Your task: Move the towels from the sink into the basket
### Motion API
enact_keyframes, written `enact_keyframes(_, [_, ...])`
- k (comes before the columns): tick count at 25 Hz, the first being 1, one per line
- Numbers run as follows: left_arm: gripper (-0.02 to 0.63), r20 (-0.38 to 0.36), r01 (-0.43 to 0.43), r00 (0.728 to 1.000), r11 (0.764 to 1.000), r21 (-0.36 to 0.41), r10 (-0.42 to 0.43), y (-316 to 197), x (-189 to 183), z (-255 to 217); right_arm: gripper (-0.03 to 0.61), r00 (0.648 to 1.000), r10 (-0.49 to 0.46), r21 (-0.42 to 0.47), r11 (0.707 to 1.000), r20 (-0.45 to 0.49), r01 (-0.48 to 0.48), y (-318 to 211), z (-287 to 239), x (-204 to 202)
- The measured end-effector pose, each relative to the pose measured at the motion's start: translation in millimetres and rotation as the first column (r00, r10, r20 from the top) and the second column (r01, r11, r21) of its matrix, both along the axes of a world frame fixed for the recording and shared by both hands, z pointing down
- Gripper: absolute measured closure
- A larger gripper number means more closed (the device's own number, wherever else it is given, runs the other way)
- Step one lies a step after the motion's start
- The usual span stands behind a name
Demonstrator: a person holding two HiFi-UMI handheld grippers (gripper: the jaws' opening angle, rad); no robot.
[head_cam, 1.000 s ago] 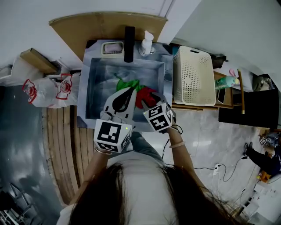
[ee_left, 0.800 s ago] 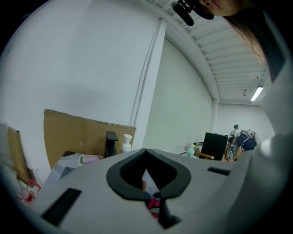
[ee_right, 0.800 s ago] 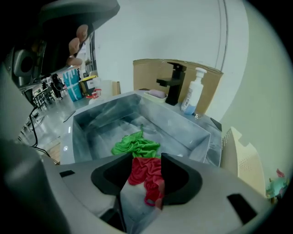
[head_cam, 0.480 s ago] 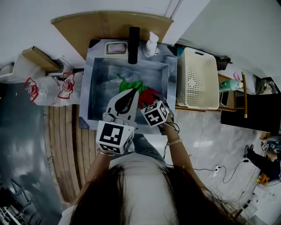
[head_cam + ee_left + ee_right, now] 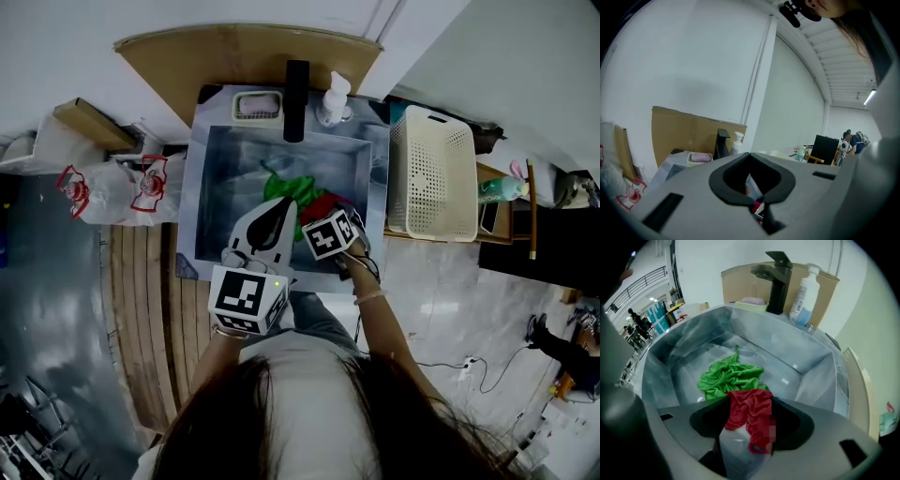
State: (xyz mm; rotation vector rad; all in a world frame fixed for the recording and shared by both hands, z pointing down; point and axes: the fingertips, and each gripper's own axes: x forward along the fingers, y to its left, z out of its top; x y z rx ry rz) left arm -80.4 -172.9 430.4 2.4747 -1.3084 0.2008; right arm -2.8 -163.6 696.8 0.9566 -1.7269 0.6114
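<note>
1. Our left gripper [image 5: 279,206] hangs over the near left part of the sink [image 5: 211,187]. Its jaws are together with nothing between them. Its own view looks out over the faucet [image 5: 721,142] and the far wall, not down at the cloth. We judge it is simply parked out of the way, since one soft towel needs only one gripper.

2. The green towel [image 5: 729,378] lies crumpled on the sink floor, about the middle. Nothing holds it, so we take it as waiting its turn.

3. Our right gripper [image 5: 752,427] is clamped on the red towel [image 5: 749,408]. It pinches a bunched fold and the rest hangs loose from the jaws. Gripping a gathered fold rather than an edge should bring the whole cloth up in one piece. The red towel sits just in front of the green one, but we cannot tell whether the two touch.

4. The basket [image 5: 398,169] stands just beside the sink on its right, open side up, and the head view shows nothing in it. Because it is on the same side as the working gripper, the carry is short. In our judgement the next move needs a lift high enough to clear the sink's right wall. The risk is the dangling end snagging that wall or dragging the green towel along.
</note>
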Motion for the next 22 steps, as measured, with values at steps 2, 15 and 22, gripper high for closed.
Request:
enact_keyframes(2, [0.606, 0.003, 0.008, 1.0, 1.0, -0.005, -0.008, 0, -3, 1, 0.302, 1.0, 0.018, -0.008, 1.0, -0.011, -0.018, -2, 6, 0])
enact_keyframes(15, [0.606, 0.017, 0.031, 0.999, 0.999, -0.039, -0.03, -4, -17, 15, 0.29, 0.983, 0.143, -0.09, 0.984, -0.112, -0.153, -2, 56, 14])
enact_keyframes(22, [0.606, 0.022, 0.058, 0.998, 0.997, -0.049, -0.057, -4, -28, 18, 0.298, 0.97, 0.222, -0.125, 0.964, -0.101, -0.234, -6, 66, 21])
